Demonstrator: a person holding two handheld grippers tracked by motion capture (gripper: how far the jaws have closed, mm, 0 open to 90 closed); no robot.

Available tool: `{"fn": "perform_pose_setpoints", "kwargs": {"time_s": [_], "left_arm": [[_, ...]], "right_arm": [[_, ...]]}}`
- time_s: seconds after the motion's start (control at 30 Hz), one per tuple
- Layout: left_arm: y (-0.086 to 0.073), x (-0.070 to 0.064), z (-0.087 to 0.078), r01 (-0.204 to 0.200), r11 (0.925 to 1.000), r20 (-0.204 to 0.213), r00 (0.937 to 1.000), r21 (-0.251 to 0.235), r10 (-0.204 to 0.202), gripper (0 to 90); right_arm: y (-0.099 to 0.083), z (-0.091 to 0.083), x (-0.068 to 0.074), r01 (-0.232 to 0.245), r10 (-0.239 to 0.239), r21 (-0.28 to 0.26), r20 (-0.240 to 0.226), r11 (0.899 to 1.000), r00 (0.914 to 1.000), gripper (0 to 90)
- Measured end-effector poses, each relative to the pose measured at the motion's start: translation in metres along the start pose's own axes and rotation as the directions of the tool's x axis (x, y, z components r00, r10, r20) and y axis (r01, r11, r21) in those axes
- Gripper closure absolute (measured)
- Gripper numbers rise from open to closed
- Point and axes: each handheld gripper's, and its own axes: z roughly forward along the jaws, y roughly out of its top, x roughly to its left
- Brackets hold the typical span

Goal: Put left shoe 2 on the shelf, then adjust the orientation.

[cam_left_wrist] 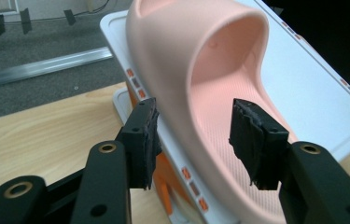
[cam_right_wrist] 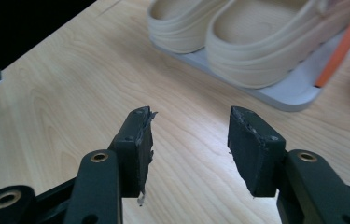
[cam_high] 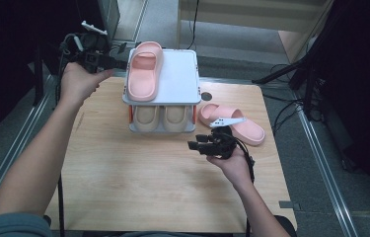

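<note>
A pink slipper (cam_high: 143,74) (cam_left_wrist: 186,46) lies on the left part of the white top shelf (cam_high: 177,74) (cam_left_wrist: 312,79) of a small two-tier rack. My left gripper (cam_high: 118,61) (cam_left_wrist: 196,140) is open at the slipper's left side, one jaw outside its side wall and one over the footbed. A beige pair (cam_high: 162,117) (cam_right_wrist: 256,42) fills the lower shelf. The second pink slipper (cam_high: 251,132) lies on the table right of the rack. My right gripper (cam_high: 195,141) (cam_right_wrist: 189,149) is open over bare wood in front of the rack, holding nothing.
The wooden table (cam_high: 138,173) has open surface in front of the rack. A small dark hole (cam_high: 205,95) sits near its far edge. Metal floor rails (cam_high: 320,163) run along both sides, and dark stand legs (cam_high: 291,74) rise at the back right.
</note>
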Motion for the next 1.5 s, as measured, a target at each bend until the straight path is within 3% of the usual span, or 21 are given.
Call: {"fn": "perform_pose_setpoints", "kwargs": {"time_s": [0.17, 0.23, 0.33, 0.47, 0.53, 0.83, 1.17, 1.37, 1.43, 1.5], "left_arm": [[-0.020, 0.005, -0.014, -0.020, 0.9998, 0.004, 0.9998, -0.009, 0.020, 48.1], [-0.028, 0.008, -0.017, -0.010, 0.9999, 0.019, 0.9998, -0.001, 0.010, 47.8], [-0.041, 0.009, -0.019, -0.031, 0.9994, 0.026, 0.9992, 0.014, 0.031, 47.5], [-0.058, 0.011, -0.021, -0.019, 0.9998, 0.039, 0.9991, 0.000, 0.019, 47.1], [-0.066, 0.011, -0.021, -0.024, 0.9997, 0.040, 0.9989, -0.003, 0.024, 46.8], [-0.104, 0.011, -0.014, -0.064, 0.9980, 0.058, 0.9963, -0.002, 0.064, 43.8], [-0.148, 0.002, -0.006, -0.064, 0.9979, 0.087, 0.9941, -0.004, 0.064, 42.9], [-0.162, -0.002, -0.002, -0.066, 0.9978, 0.090, 0.9937, 0.000, 0.066, 42.3], [-0.173, -0.006, 0.000, -0.060, 0.9979, 0.100, 0.9930, -0.025, 0.063, 42.3], [-0.176, -0.009, 0.001, -0.061, 0.9979, 0.108, 0.9922, -0.019, 0.063, 42.3]], "right_arm": [[0.001, -0.008, -0.009, -0.011, 0.011, -0.019, 0.033, 1.000, 0.9994, 51.4], [0.001, -0.012, -0.012, -0.009, 0.010, -0.021, 0.048, 1.000, 0.9988, 53.1], [0.001, -0.016, -0.016, -0.008, 0.009, -0.025, 0.065, 1.000, 0.9978, 54.0], [0.001, -0.024, -0.022, 0.013, -0.009, -0.032, 0.103, 0.999, 0.9946, 53.8], [0.000, -0.027, -0.026, 0.000, 0.004, -0.037, 0.110, 0.999, 0.9939, 53.9], [-0.002, -0.035, -0.039, -0.026, 0.033, -0.055, 0.129, 0.998, 0.9911, 54.5], [-0.004, -0.043, -0.052, -0.049, 0.058, -0.068, 0.150, 0.997, 0.9870, 56.1], [-0.006, -0.048, -0.058, -0.047, 0.058, -0.068, 0.169, 0.997, 0.9839, 56.4], [-0.007, -0.054, -0.063, -0.055, 0.069, -0.081, 0.185, 0.995, 0.9803, 56.2], [-0.008, -0.058, -0.068, -0.067, 0.083, -0.090, 0.194, 0.994, 0.9775, 56.5]]}}
